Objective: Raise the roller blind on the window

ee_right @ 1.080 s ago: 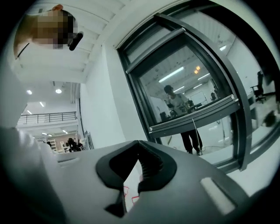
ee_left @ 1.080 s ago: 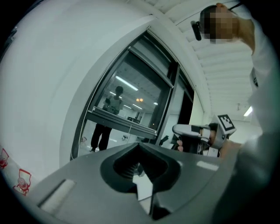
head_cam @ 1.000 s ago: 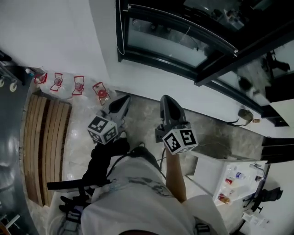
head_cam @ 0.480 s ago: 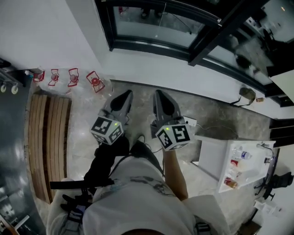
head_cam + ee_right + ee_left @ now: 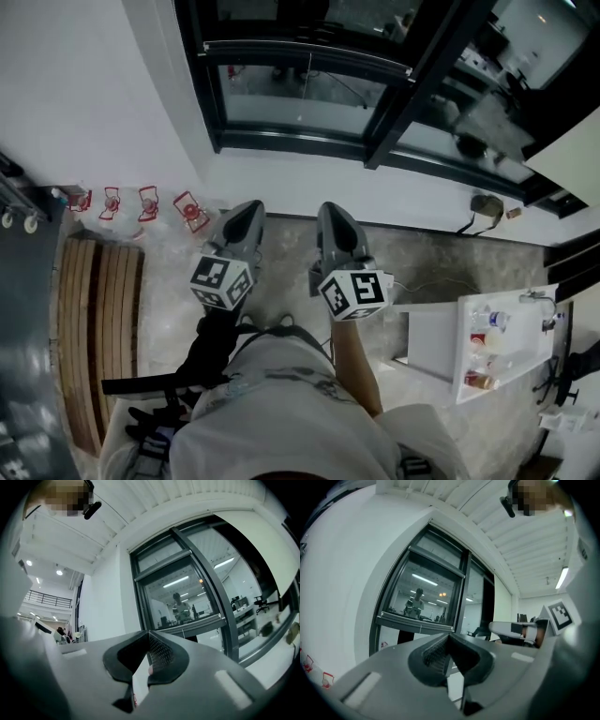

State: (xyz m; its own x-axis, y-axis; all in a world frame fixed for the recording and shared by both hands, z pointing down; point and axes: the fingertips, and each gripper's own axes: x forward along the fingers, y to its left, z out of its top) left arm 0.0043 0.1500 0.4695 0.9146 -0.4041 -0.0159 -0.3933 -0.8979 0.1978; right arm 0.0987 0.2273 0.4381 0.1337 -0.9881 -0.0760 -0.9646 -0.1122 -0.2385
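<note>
Pointing level at the window, the left gripper and right gripper both have their jaws closed tip to tip, with nothing held. They are side by side and well short of the glass. The blind seems to be partly down. Its pale bottom rail crosses the pane, and a thin cord hangs from the rail's middle. The fabric is likely light and limp and the rail stiff. The cord would be slippery and easily missed, so pinching it near the rail looks like the best hold.
</note>
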